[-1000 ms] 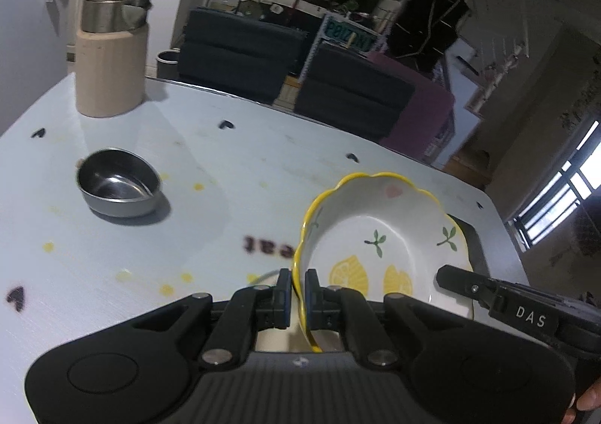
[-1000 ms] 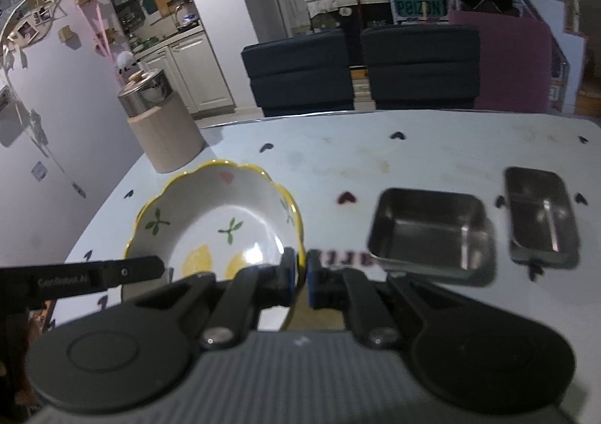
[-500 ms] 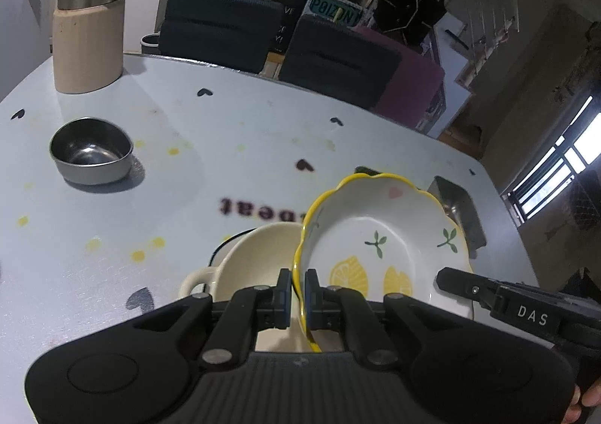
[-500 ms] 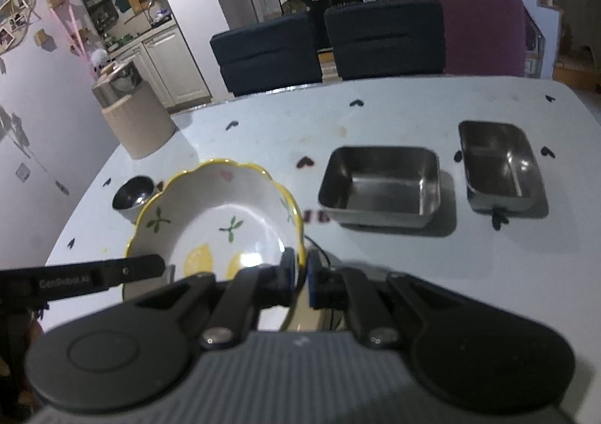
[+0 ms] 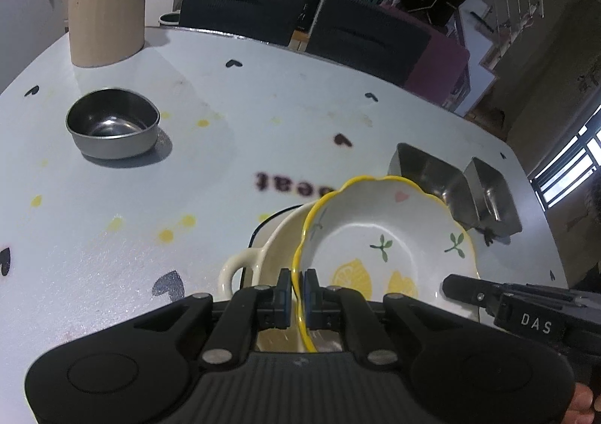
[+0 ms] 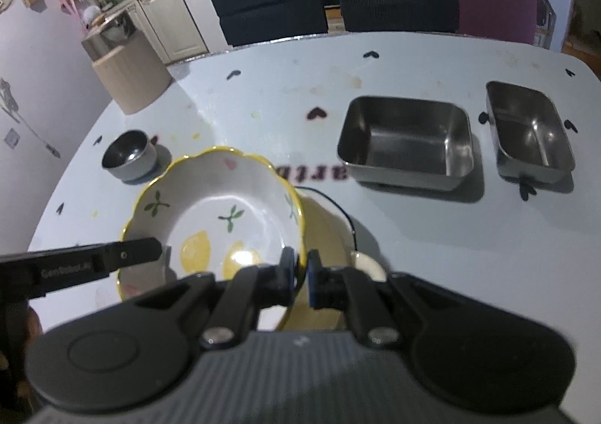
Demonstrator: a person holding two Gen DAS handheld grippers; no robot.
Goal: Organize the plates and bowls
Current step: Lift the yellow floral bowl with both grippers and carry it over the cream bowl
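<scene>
Both tools, left tool point(image 5: 296, 288) and right tool point(image 6: 298, 273), clamped on the lemon bowl's point(image 5: 387, 236) rim, are now lowering it over the cream dish point(image 5: 270, 251) at 6 o'clock on the counter point(image 5: 225, 146), so nesting looks close.

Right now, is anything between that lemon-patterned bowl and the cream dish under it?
Nothing visible. The yellow-rimmed lemon bowl, held by both the left gripper and the right gripper, sits directly over the cream handled dish.

Lemon bowl point(image 5: 379, 236) sits over the handled dish point(image 5: 270, 255); round bowl point(image 5: 112, 127) far left; 2 trays point(image 6: 407, 144) behind right.
</scene>
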